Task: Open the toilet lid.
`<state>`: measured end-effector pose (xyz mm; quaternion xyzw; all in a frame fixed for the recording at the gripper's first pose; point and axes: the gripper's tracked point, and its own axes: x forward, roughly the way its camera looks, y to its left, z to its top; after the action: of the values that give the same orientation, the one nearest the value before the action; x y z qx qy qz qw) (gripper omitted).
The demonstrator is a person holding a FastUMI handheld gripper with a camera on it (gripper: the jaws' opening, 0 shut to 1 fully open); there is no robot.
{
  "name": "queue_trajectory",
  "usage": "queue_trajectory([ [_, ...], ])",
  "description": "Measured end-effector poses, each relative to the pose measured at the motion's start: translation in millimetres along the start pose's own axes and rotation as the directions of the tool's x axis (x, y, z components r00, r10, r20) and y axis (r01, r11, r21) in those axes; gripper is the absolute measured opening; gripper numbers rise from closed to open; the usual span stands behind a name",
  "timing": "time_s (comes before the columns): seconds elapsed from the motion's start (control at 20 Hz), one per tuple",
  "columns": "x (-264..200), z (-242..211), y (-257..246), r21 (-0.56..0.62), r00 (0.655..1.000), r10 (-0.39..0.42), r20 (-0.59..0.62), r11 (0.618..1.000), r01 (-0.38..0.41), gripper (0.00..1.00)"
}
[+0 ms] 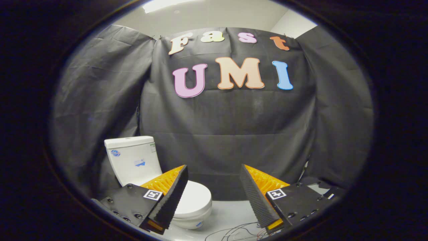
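A small white toilet [140, 167] stands on the pale floor against the black cloth wall, beyond and to the left of my fingers. Its tank [132, 157] rises behind, and its white lid [195, 197] lies flat and closed over the bowl. My gripper [214, 174] is open, with a wide gap and nothing between the fingers. The left finger [170, 197] covers part of the lid's left side. The right finger [257, 197] stands well to the right of the toilet.
Thin dark wires [240, 232] trail over the pale floor [230, 211] just ahead of the fingers. The black cloth wall [227, 134] closes the booth behind and on both sides of the toilet.
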<state>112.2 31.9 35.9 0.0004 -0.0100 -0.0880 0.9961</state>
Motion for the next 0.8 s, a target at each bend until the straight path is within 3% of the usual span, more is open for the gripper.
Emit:
queue_trajectory([
  [0.25, -0.3, 17.8, 20.0, 0.051, 0.989, -0.13, 0.073, 0.991, 0.126, 0.96],
  [0.5, -13.9, 35.5, 20.5, 0.133, 0.93, -0.318, 0.182, 0.946, 0.297, 0.93],
  [0.65, -27.6, 26.9, 16.5, 0.216, 0.877, -0.448, 0.175, 0.886, 0.41, 0.89],
  [0.8, -37.6, -1.9, 13.9, 0.365, 0.817, -0.566, 0.114, 0.788, 0.495, 0.89],
])
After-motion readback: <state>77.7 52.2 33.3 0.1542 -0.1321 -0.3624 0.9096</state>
